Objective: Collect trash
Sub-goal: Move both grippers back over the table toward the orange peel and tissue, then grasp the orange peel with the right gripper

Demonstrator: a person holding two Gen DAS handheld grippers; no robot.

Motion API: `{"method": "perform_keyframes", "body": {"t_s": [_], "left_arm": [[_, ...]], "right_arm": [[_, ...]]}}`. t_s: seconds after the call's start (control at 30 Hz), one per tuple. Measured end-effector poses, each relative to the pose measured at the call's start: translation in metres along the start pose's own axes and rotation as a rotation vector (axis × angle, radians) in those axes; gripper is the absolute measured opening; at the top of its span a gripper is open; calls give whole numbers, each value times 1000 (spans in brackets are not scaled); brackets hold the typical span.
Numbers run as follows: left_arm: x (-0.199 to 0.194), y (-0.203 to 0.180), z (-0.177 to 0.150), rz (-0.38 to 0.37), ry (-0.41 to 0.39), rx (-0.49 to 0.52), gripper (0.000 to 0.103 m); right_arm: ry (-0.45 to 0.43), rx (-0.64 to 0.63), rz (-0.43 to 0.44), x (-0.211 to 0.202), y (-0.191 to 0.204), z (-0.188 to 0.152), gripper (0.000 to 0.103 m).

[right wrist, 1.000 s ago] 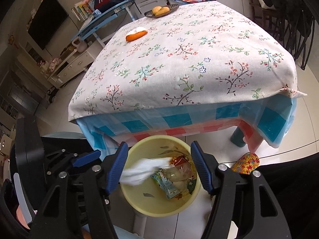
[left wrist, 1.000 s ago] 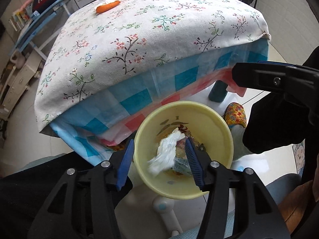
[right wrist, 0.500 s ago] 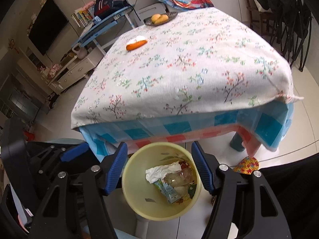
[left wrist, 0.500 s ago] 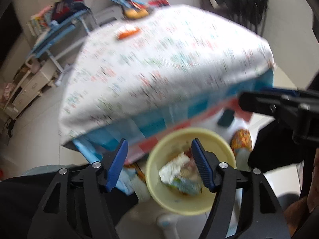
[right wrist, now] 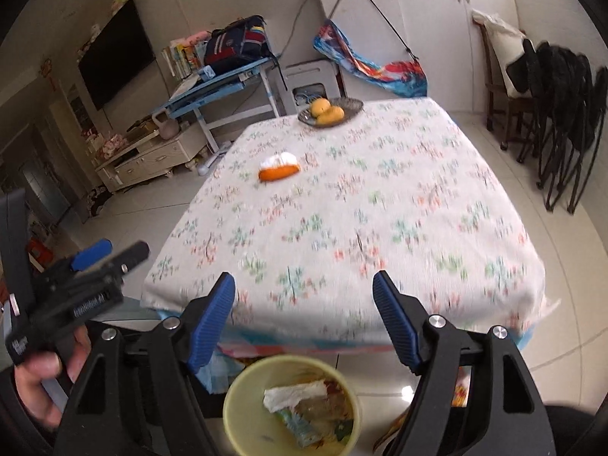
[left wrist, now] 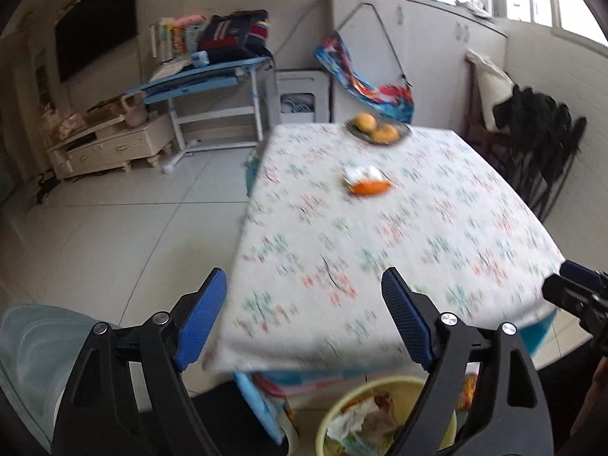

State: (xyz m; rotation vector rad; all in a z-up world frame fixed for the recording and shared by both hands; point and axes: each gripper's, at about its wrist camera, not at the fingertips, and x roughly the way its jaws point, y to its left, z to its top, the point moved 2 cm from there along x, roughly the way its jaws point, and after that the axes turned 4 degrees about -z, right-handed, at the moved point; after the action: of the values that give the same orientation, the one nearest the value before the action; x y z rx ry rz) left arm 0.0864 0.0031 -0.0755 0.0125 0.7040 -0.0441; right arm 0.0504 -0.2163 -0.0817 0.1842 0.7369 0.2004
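While left claw gapes, only right-wrist shows hand.

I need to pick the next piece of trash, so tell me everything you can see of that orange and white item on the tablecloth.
The orange and white item lies alone on the floral tablecloth, toward the far half, nearer than the plate of yellow fruit. It is a small oblong lump, orange below, with a crumpled white layer on top, perhaps wrapper or tissue. Motion blur hides finer detail. Nothing touches it except the cloth.

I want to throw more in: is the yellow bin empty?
No. The yellow bin already holds a white tissue and wrappers.
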Motion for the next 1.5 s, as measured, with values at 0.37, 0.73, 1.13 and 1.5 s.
{"method": "perform_keyframes", "body": {"t_s": [0.37,0.73,1.13,1.5], "left_arm": [[45,22,47,-9,4,-103,80],[98,46,95,43,21,-159,80],[131,50,108,26,74,-174,81],[172,36,121,9,155,-139,81]], "right_arm": [[36,-15,33,45,2,36,72],[184,65,167,129,37,61,65],[220,178,74,213,48,87,57],[231,-54,4,219,42,94,22]]}}
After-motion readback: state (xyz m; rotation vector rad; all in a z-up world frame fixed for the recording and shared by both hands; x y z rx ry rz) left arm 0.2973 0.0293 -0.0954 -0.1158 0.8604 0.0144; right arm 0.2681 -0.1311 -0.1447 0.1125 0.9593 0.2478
